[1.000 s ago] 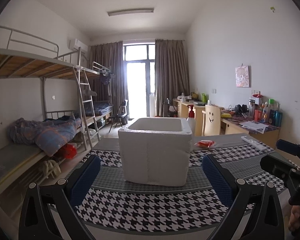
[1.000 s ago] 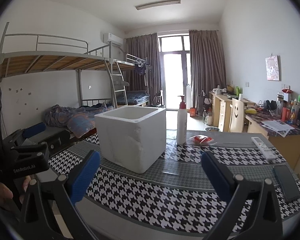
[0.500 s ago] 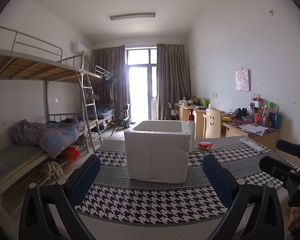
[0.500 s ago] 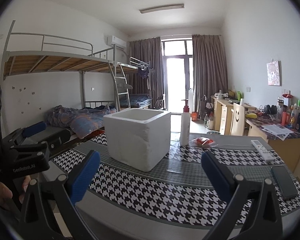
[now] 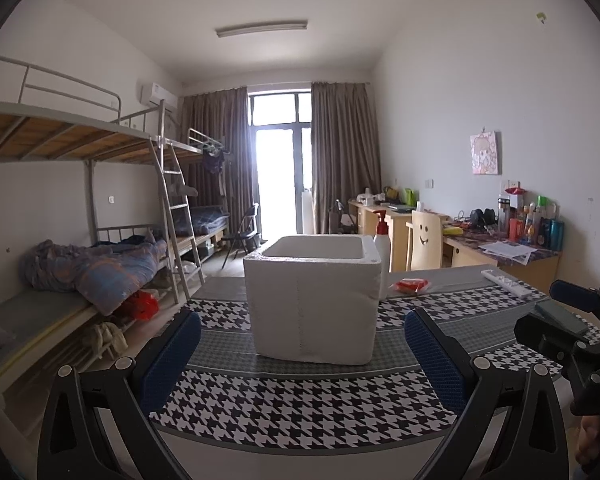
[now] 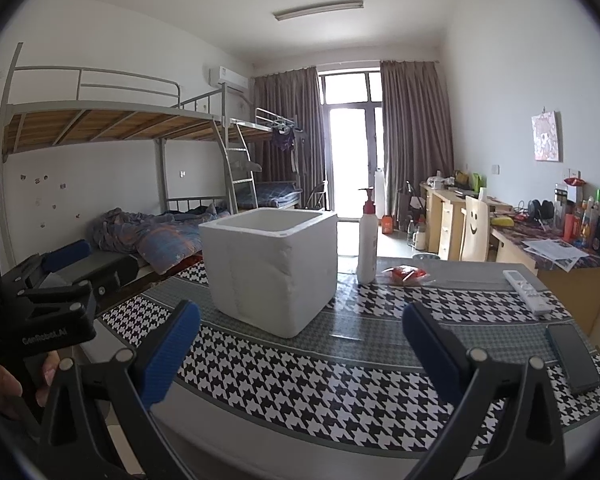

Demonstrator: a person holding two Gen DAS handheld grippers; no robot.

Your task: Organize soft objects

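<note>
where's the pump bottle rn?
Right wrist view: the pump bottle stands upright on the table, just right of the foam box, with the red packet on its right.

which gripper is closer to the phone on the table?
Right. The right gripper has the phone just beside its right finger; the left gripper faces the foam box, with the phone farther to its right.

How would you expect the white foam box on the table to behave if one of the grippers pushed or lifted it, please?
The white foam box looks like expanded polystyrene, so it is probably light and might slide easily on the tablecloth. Its walls look thick and stiff, yet the dented corner suggests pads could crumble it. Broad and flat-based, it seems unlikely to tip, though a push towards the pump bottle could topple that.
</note>
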